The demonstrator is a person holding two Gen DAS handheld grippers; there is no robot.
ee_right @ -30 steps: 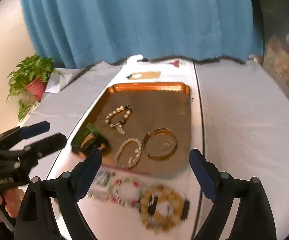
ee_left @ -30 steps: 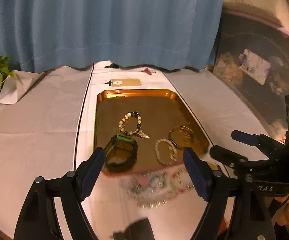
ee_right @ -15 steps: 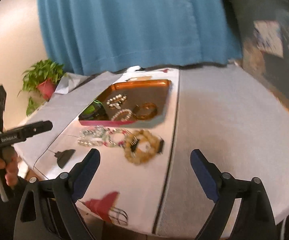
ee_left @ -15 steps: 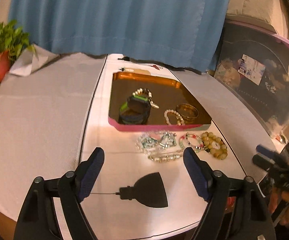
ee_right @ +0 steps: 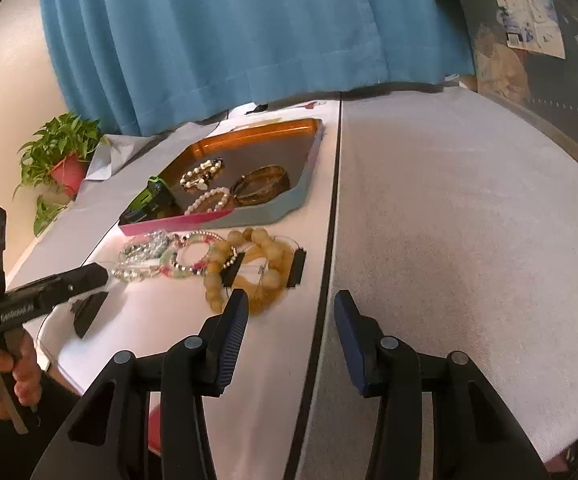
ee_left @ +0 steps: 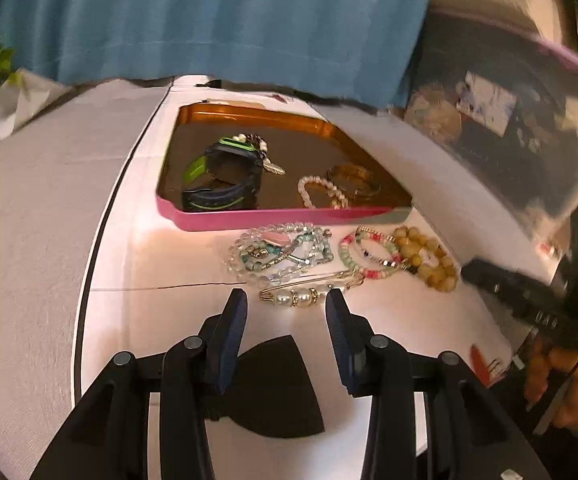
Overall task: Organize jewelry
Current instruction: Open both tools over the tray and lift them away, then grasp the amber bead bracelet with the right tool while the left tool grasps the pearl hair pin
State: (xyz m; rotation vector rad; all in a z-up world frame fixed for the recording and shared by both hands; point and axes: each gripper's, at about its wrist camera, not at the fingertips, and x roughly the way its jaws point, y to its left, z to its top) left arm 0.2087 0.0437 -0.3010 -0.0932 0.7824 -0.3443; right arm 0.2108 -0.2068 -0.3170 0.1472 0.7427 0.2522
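Left wrist view is showing the left gripper hanging partly open with nothing in it, right over a black wedge-shaped mark on the white table. Just past its tips a pearl pin is lying, then a heap of clear and teal bead bracelets, a pink-green bracelet and a chunky amber bead bracelet. Behind those the tray is holding a green-black watch, a pearl bracelet and a gold bangle, with a blue curtain at the back.

Over in the right wrist view the right gripper is also sitting partly open and empty, with the amber beads just ahead of its left finger and a potted plant far off to the left.

Compared to half a second back, both grippers are narrower, and the left one is now closer to the jewelry.
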